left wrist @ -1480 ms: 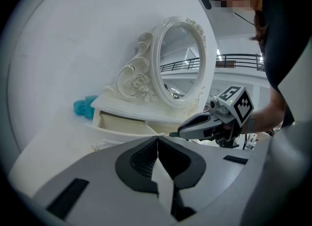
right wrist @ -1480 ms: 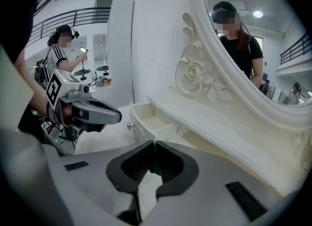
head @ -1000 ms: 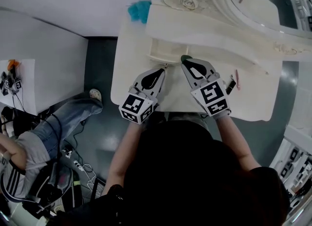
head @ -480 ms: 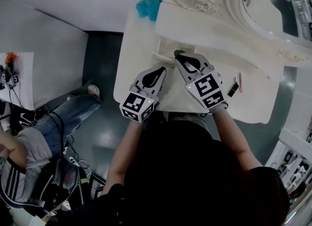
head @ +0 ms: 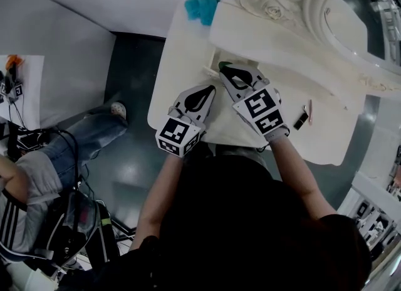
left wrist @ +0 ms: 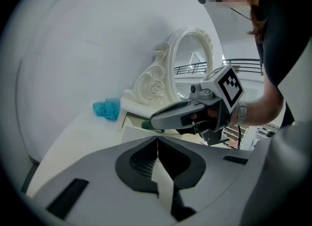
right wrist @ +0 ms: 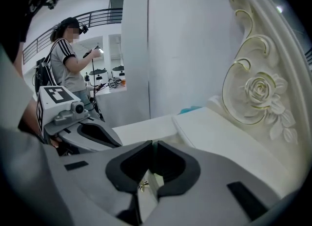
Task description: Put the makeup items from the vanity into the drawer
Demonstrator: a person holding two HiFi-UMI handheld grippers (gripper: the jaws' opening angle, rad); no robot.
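White vanity (head: 178, 83), teal item (head: 202, 7), black item (head: 301, 120)

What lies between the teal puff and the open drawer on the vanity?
Nothing; head view shows only bare vanity top between teal puff and drawer.

The head camera is looking steeply down from over the person onto the vanity (head: 182, 86). The left gripper (head: 203, 90) camera is sitting low by the front edge, facing the mirror (left wrist: 195, 62). The right gripper (head: 224, 70) camera is looking toward the back left corner. All three are catching the teal thing (head: 202, 7) there.
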